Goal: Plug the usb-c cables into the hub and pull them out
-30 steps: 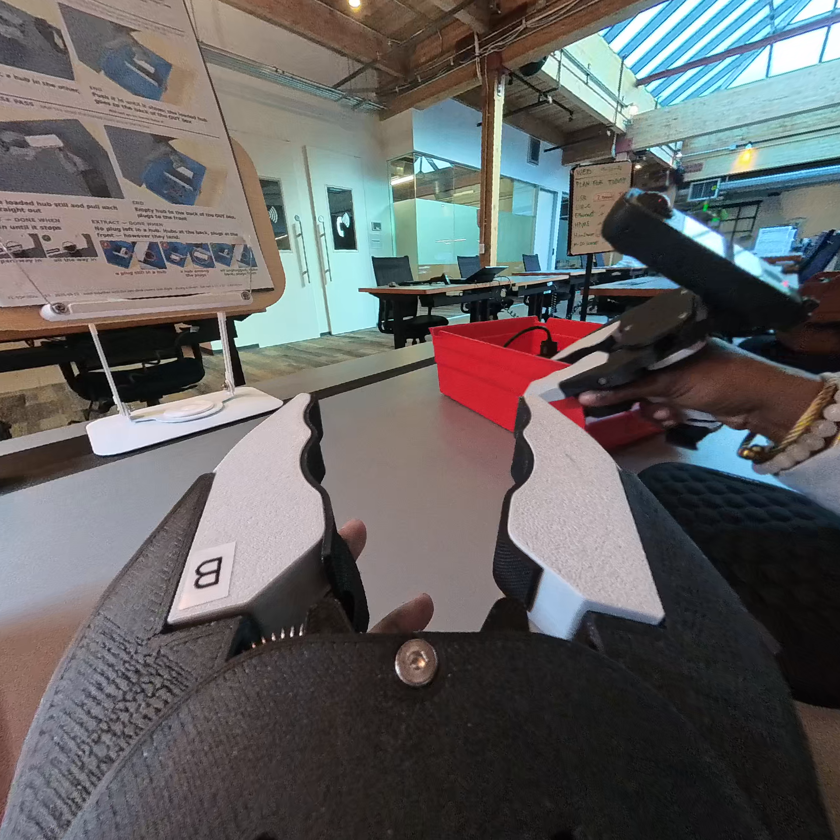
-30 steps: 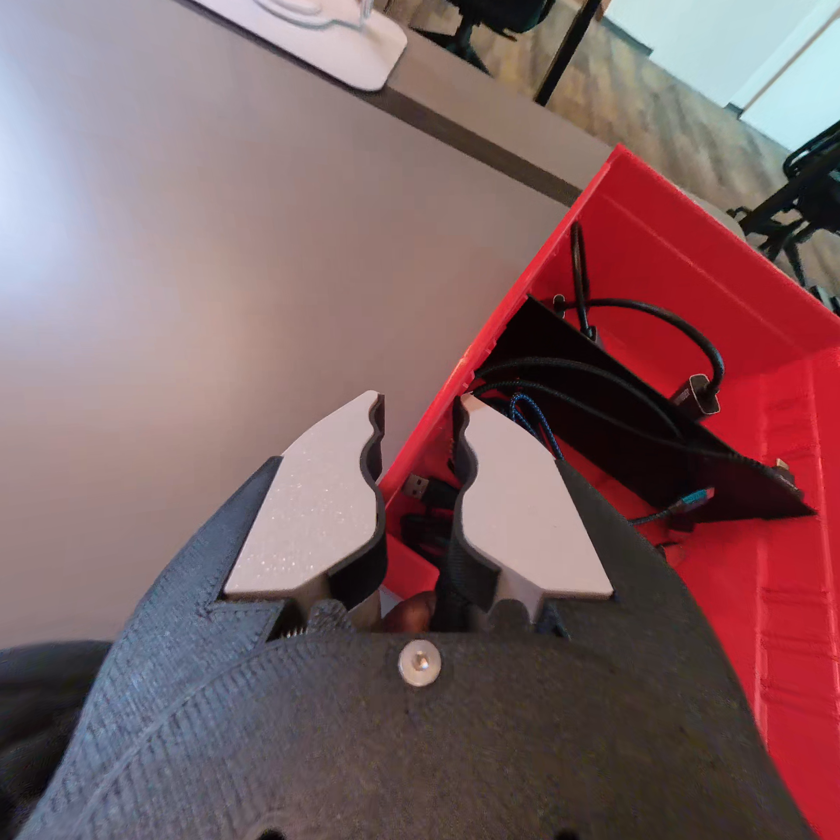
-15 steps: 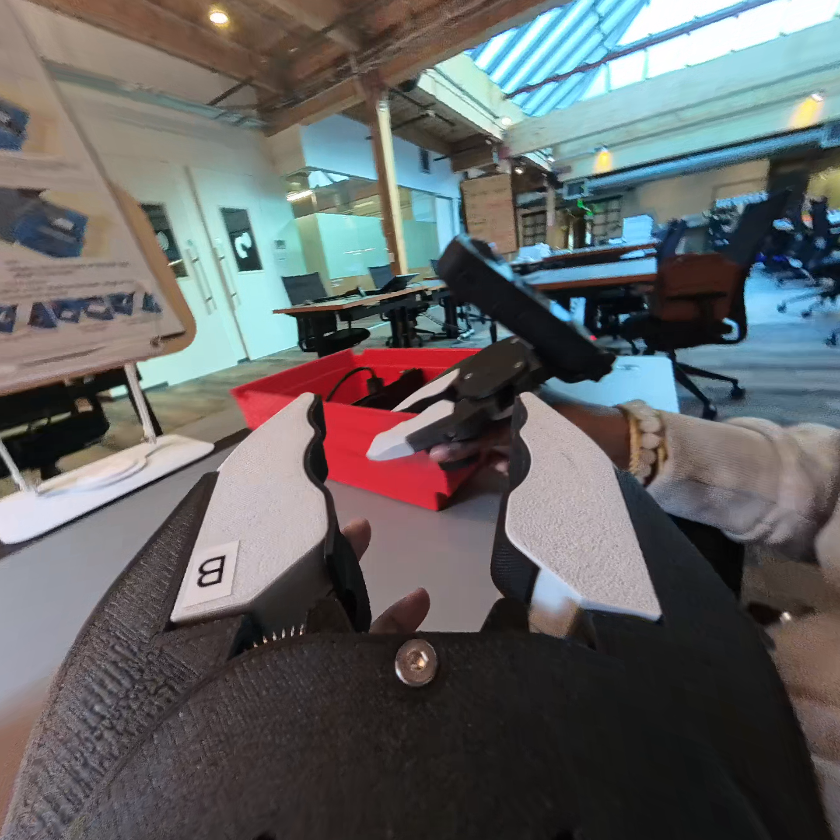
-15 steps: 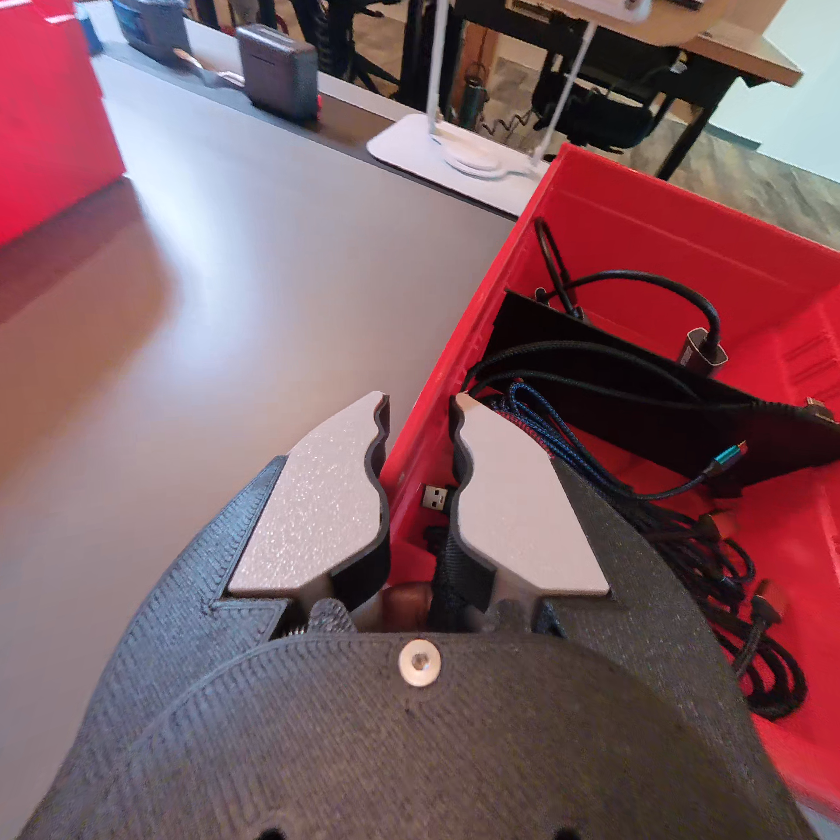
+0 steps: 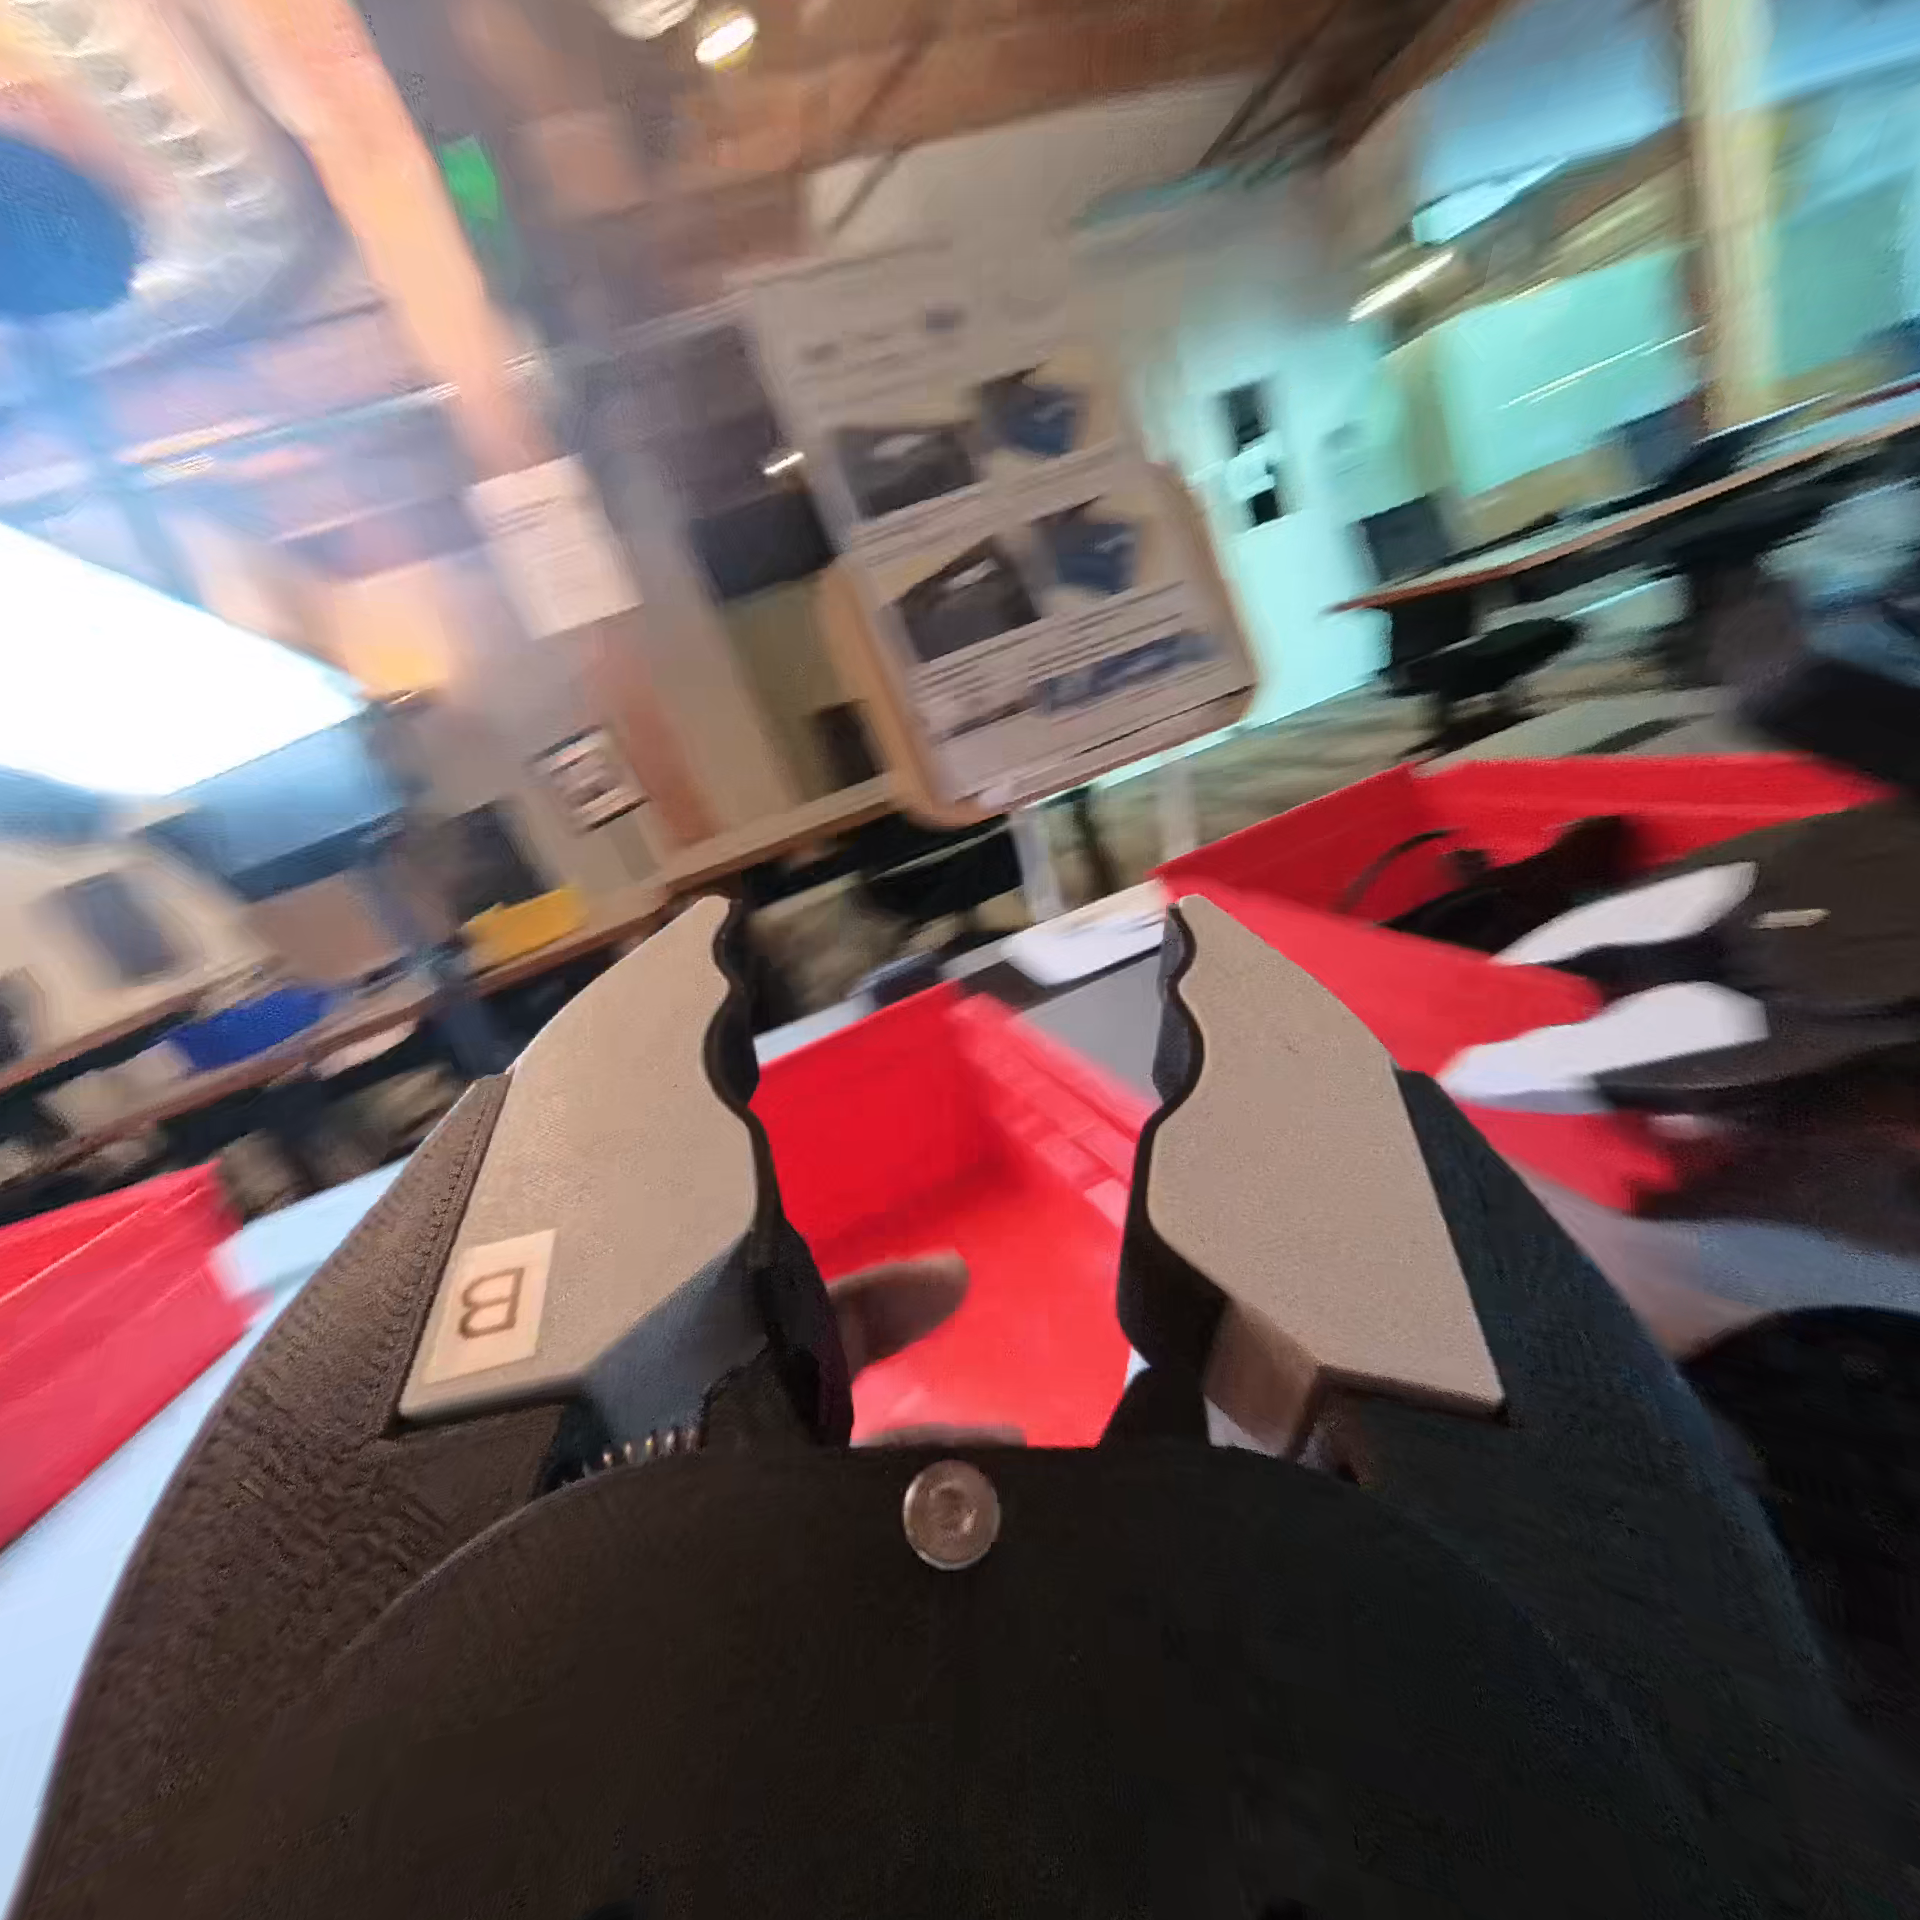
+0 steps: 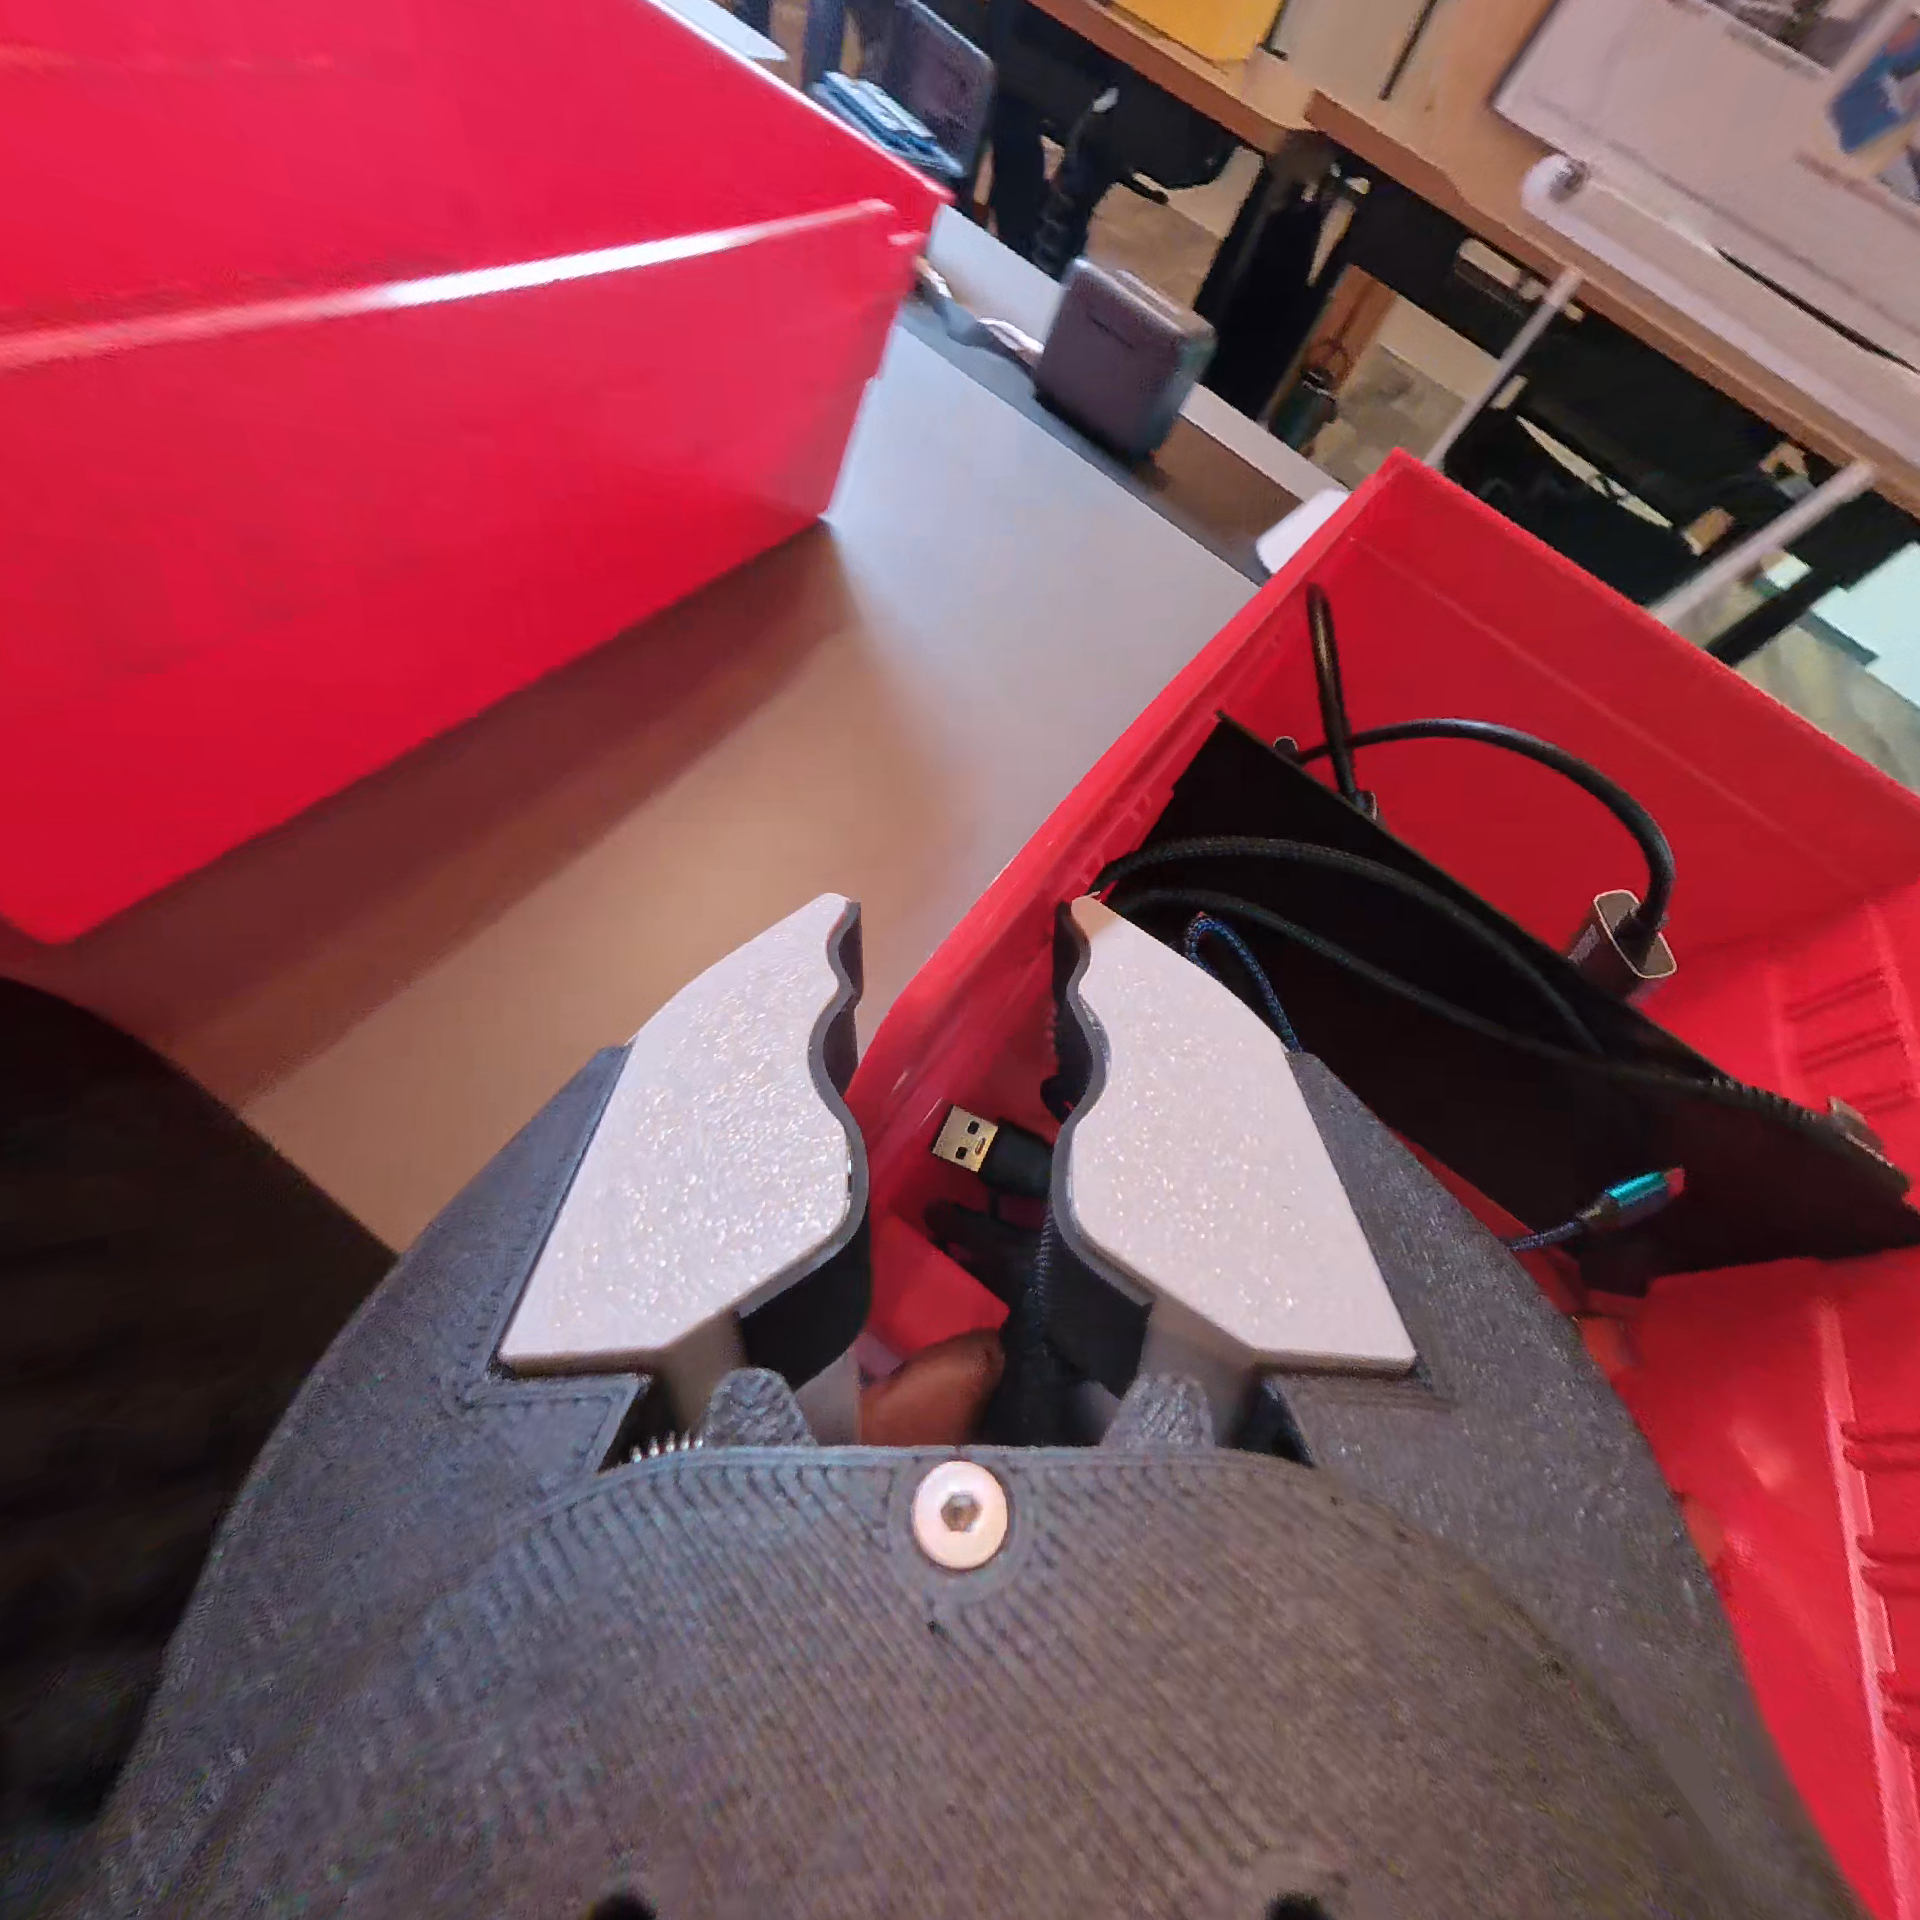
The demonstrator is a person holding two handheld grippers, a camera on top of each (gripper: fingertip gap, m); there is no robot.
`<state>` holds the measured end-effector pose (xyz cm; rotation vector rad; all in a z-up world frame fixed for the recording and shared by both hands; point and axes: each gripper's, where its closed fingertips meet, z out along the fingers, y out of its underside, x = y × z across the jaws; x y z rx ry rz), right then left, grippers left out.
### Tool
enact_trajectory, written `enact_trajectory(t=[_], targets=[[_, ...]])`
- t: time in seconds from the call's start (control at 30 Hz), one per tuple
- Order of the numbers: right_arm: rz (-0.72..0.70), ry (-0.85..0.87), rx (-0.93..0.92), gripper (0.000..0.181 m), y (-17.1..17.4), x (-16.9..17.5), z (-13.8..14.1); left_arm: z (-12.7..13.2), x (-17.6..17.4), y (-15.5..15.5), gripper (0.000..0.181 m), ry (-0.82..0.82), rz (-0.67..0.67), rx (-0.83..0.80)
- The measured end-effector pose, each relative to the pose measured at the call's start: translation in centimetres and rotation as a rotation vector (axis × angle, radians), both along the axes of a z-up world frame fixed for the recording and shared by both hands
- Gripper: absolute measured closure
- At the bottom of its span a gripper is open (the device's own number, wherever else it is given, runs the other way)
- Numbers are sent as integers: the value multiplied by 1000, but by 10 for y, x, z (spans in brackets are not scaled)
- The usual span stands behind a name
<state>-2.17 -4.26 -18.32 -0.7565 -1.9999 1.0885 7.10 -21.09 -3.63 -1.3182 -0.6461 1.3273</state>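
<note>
Blur and cut-off edges

The left wrist view is motion-smeared: the instruction board [image 5: 1029,561] is unreadable. The right gripper's finger [image 6: 1195,1143] hides part of the braided cables [image 6: 1351,894]; the picture's edge crops the red bin [image 6: 1558,644].

Cables [image 6: 1382,935] inside right bin [image 6: 1621,665]; second bin [image 6: 416,436] left, table [image 6: 790,727] between.

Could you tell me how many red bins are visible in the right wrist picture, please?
2. One red bin sits on the table at upper left; the other red bin, on the right, holds the cables. More may lie outside the picture.
</note>
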Motion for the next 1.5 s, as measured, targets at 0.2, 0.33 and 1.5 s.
enact_trajectory(t=[0.2,0.33,1.5], targets=[[107,-8,7,145,-47,10,0,-60,6,-132,106,-266,404,112],[146,-23,13,143,-73,8,0,-110,-6,-152,110,-431,439,178],[556,134,-445,147,-151,60,73,-142,50,-181,158,-747,519,51]])
